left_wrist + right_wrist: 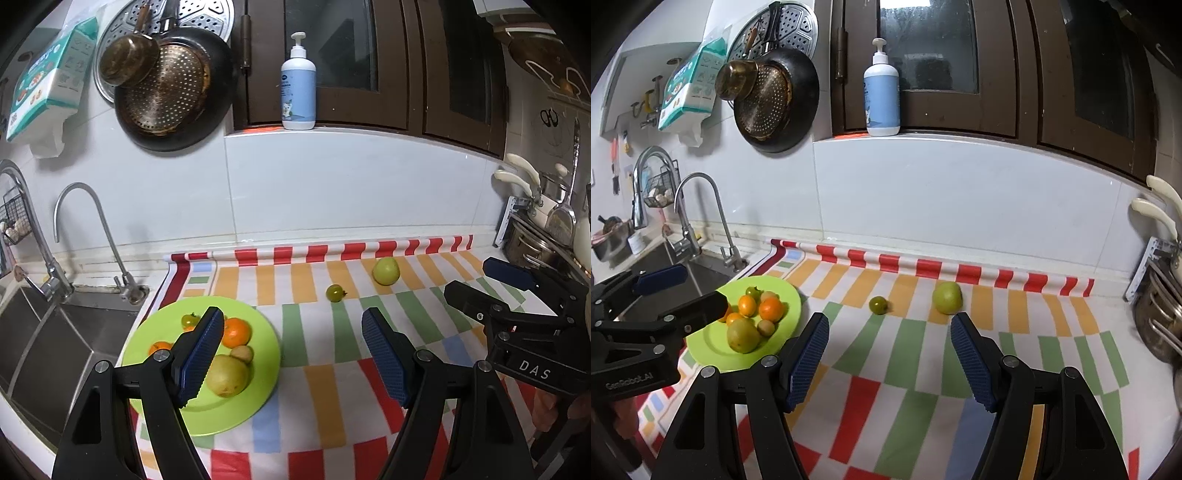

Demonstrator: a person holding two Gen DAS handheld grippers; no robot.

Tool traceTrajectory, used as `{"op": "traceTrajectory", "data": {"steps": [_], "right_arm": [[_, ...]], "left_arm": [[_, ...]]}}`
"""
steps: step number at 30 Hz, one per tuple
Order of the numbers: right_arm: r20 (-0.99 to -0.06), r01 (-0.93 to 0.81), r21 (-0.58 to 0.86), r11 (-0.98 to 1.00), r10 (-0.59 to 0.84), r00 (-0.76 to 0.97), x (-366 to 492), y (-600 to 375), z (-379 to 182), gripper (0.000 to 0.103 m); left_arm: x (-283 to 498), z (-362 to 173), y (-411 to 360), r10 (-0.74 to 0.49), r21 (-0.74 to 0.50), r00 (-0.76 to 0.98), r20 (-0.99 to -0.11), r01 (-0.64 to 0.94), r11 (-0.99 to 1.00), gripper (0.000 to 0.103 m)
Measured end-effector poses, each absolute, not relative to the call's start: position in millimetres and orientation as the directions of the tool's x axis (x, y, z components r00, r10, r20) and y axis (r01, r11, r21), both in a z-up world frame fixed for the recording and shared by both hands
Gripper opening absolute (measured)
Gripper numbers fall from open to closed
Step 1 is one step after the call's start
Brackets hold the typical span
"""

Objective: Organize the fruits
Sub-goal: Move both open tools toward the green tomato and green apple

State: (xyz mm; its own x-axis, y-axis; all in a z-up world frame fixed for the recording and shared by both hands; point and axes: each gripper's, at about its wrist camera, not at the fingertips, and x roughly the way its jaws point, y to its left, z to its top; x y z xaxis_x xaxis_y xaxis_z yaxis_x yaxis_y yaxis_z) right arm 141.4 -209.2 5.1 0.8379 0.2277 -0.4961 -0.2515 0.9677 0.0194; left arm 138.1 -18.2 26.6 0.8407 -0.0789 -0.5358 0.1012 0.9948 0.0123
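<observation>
**Two fruits left, both nearer the right tongs**

At the left of the worktop (1015, 343), beside the sink, the green plate (705, 345) already carries oranges, a pear-like fruit and small green ones. The left tongs (293, 354) hang over the plate's right edge, spread wide and empty. Further right, on the striped cloth (908, 354), a small green tomato (878, 305) lies loose, well apart from the plate. Right again sits the green apple (947, 297), near the back wall. The right tongs (889, 363), also spread and empty, point straight between these two, so the right hand looks better placed; both fruits are round, so no axis matters.
</observation>
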Motion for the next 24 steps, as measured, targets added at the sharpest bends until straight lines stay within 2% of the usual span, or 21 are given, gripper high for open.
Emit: {"op": "traceTrajectory", "data": {"steps": [9,24], "right_arm": [[-0.497,-0.273,0.005,0.962,0.239,0.834,167,-230,-1,0.069],[-0.545,-0.27,0.016,0.963,0.235,0.805,230,-250,-35,0.069]], "left_arm": [[166,18,-46,-0.083,0.031,0.84,-0.537,0.118,0.993,0.077],[234,-15,-74,-0.079,0.054,0.8,-0.595,0.138,0.989,0.077]]}}
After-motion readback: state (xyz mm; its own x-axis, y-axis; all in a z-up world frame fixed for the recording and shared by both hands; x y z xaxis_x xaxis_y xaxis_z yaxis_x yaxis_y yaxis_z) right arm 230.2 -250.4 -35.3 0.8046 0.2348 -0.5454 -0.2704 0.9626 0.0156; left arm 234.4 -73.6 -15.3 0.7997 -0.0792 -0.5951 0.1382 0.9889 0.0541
